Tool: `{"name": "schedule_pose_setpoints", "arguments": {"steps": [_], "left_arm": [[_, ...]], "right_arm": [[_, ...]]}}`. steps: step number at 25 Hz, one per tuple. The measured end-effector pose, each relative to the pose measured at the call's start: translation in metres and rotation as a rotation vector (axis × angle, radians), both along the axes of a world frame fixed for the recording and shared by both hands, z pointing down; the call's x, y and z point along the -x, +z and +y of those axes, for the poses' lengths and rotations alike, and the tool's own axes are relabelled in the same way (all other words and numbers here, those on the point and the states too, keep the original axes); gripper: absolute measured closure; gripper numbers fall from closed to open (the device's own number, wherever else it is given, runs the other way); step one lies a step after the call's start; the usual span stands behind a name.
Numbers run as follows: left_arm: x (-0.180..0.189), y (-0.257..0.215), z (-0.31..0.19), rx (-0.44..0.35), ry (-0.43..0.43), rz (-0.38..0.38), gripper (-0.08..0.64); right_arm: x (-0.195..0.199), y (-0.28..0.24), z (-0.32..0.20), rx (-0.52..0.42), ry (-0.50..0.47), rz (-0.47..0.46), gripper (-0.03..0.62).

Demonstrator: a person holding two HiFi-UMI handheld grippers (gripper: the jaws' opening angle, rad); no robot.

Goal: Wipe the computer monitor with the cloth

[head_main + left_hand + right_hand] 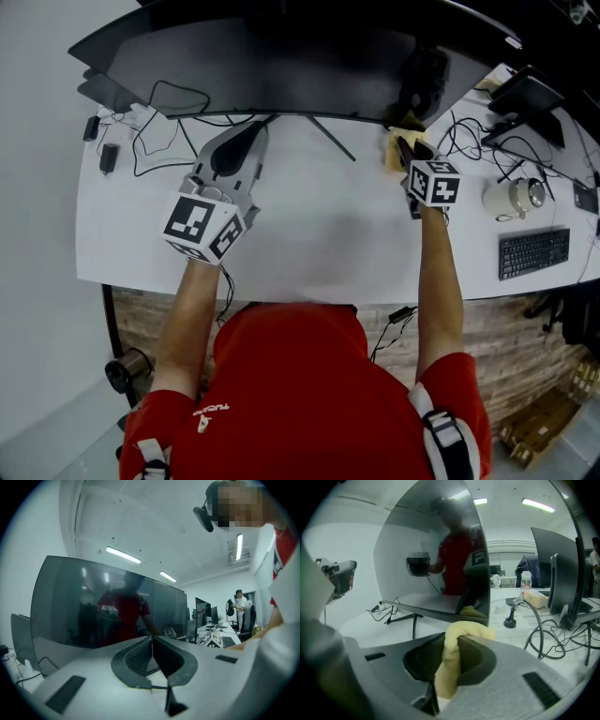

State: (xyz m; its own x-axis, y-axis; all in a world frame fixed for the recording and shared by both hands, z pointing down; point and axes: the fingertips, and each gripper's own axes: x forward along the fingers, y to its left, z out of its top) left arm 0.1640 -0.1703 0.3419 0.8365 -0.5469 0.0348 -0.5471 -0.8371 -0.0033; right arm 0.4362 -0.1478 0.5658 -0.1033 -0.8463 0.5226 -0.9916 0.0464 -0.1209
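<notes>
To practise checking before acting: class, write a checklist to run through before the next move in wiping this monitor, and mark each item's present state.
1. Cloth gripped by the right gripper: ok, the yellow cloth is pinched between its jaws.
2. Cloth brought to the monitor: ok, it is by the lower right corner.
3. Cloth touching the screen: cannot tell.
4. Left gripper empty: ok, jaws together on nothing.
5. Left gripper off the screen: ok, over the desk, short of the monitor.
6. Cables out of the wiping path: ok, they lie on the desk under the monitor's left end.
</notes>
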Motion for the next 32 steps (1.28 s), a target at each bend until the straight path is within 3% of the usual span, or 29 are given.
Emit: {"name": "schedule_pose_setpoints", "arguments": {"steps": [11, 32], "left_arm": [[0.038, 0.003, -0.012, 0.012, -0.040, 0.006, 0.548], [0.121, 0.010, -0.044, 0.036, -0.116, 0.032, 0.548]], "right_arm": [[0.049, -0.001, -0.023, -0.010, -0.066, 0.036, 0.531], [0.181, -0.007, -0.079, -0.024, -0.200, -0.002, 0.531]]}}
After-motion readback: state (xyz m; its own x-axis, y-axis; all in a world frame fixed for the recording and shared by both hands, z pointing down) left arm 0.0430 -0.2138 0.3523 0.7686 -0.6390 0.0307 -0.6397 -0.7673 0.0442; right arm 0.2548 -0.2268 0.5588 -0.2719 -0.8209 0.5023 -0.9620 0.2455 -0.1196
